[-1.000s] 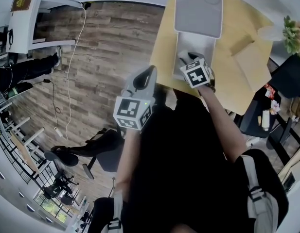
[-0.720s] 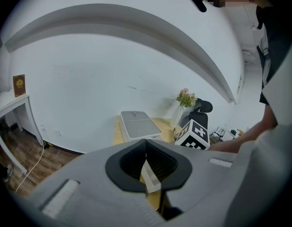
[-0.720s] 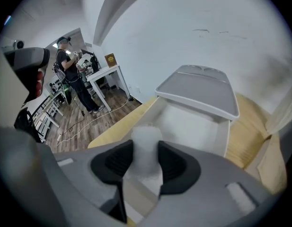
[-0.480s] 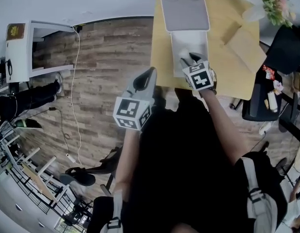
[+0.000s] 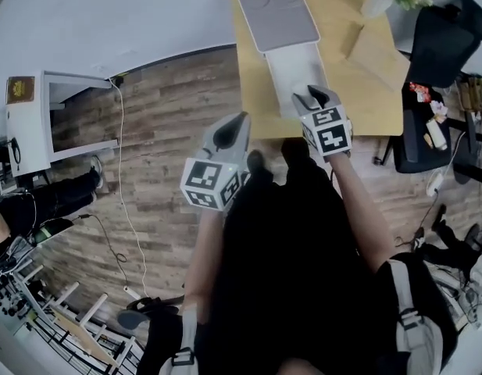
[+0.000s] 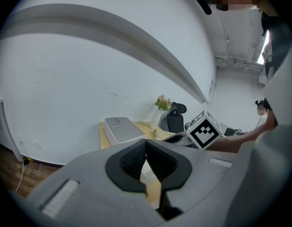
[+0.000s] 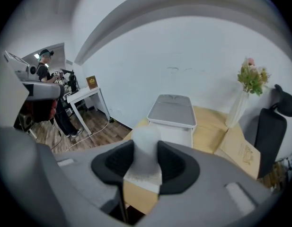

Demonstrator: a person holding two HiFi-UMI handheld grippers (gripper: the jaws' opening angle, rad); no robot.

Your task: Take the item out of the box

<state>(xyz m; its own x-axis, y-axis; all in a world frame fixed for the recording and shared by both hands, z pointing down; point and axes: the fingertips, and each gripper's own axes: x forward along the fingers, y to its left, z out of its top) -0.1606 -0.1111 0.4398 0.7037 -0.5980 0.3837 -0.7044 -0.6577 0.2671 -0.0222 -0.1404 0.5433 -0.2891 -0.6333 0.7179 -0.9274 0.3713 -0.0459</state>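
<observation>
Grippers: 2 – left gripper (image 5: 241,119) & right gripper (image 5: 313,94); marker cubes: 2 – left cube (image 5: 212,183), right cube (image 5: 329,131). Box (image 5: 278,16): 1, open. White item (image 7: 145,148): 1. Yellow table (image 5: 367,86): 1. Vase (image 7: 236,109) w/ flowers: 1. Flat brown carton (image 7: 241,150): 1. Black chair (image 7: 272,126): 1. White desk (image 5: 28,123): 1. Cable (image 5: 119,123) on floor: 1

The item (image 7: 146,135) is a pale, frosted white piece with a rounded top. It stands upright between the pads of my right claw (image 7: 145,146). The jaws have just been closing a little on it. I hold it in the air, apart from the box (image 5: 297,70). The box is white, long, shallow and open, near the front edge of the yellow table (image 5: 365,92). Its grey lid (image 5: 277,16) lies at the far end of the box, touching it.
</observation>
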